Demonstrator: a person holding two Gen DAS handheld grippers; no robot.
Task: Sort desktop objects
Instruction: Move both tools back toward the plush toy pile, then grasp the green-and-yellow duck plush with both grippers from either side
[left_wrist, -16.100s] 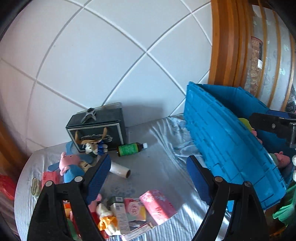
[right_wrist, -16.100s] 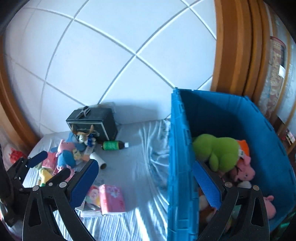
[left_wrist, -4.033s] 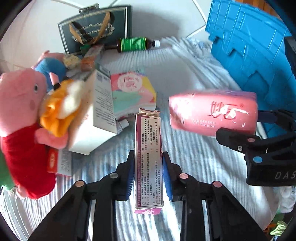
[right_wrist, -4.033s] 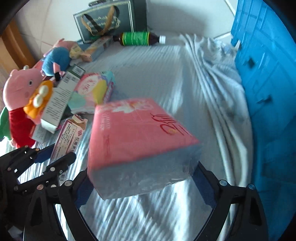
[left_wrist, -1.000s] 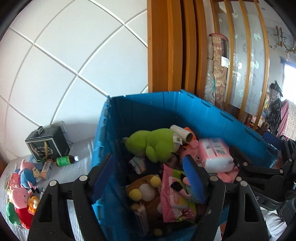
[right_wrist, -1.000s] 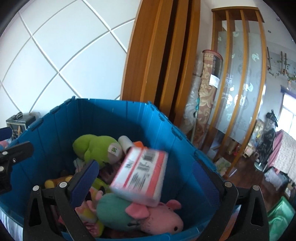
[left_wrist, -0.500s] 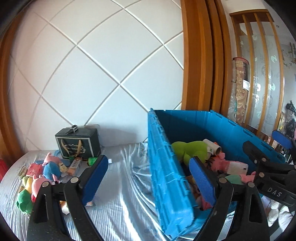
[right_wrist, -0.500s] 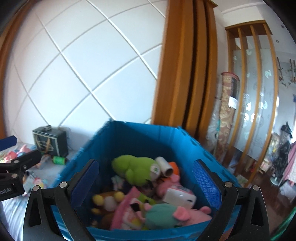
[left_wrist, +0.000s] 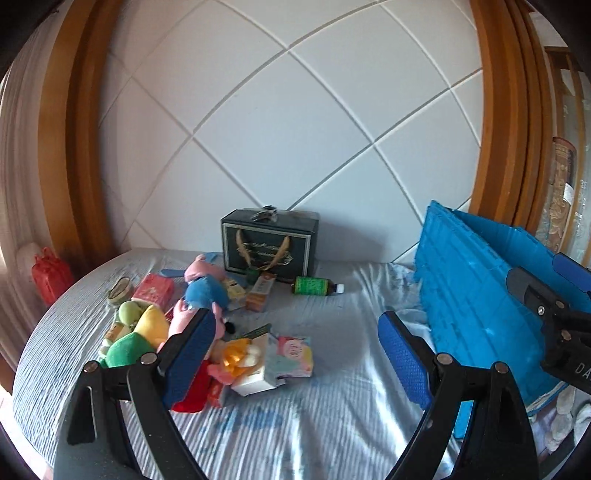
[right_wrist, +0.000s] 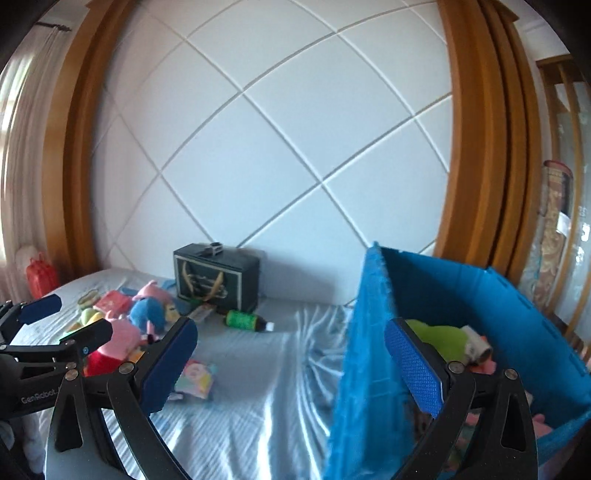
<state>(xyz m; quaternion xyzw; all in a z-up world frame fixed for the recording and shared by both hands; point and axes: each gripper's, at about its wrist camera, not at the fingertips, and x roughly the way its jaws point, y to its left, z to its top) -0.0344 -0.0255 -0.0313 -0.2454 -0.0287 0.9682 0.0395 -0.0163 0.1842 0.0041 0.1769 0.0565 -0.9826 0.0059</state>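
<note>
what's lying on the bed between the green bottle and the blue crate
Nothing: only bare, wrinkled sheet separates the green bottle from the blue crate. Both wrist views show it.

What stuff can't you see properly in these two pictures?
- Inside the blue bin: left wrist view shows only its outer wall, so the contents are hidden.
- Bin's bottom toys: right wrist view, the near wall and the right gripper cover all but the green plush.
- Words on the green bottle: too small in both views.
- Toy pile: left wrist view, the left gripper finger covers part.
</note>
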